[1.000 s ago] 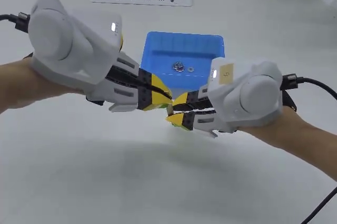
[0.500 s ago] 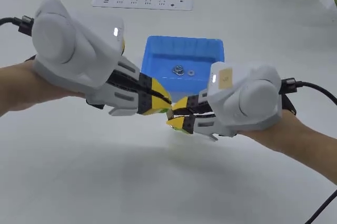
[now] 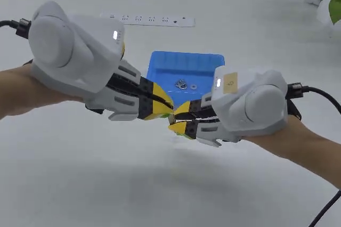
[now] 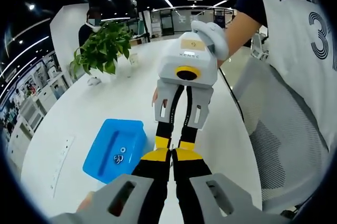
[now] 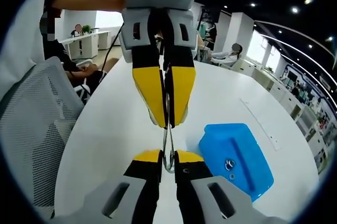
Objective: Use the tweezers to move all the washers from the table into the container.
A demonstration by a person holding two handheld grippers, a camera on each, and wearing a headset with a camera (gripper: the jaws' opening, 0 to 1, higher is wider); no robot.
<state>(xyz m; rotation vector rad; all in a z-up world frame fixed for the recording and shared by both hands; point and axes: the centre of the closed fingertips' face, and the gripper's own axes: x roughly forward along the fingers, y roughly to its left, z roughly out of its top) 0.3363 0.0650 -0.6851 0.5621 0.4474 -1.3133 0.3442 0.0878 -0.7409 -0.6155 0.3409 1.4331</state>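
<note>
Jaws of the left gripper and right gripper are meeting tip to tip near the blue container, both pairs clamping the tweezers between them.

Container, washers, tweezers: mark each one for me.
container [image 3: 165, 70], head view, bare floor near its left wall.
washers [image 3: 181, 84], head view, the largest one.
tweezers [image 5: 167, 130], right gripper view, thin metal arms, mid-length.
</note>
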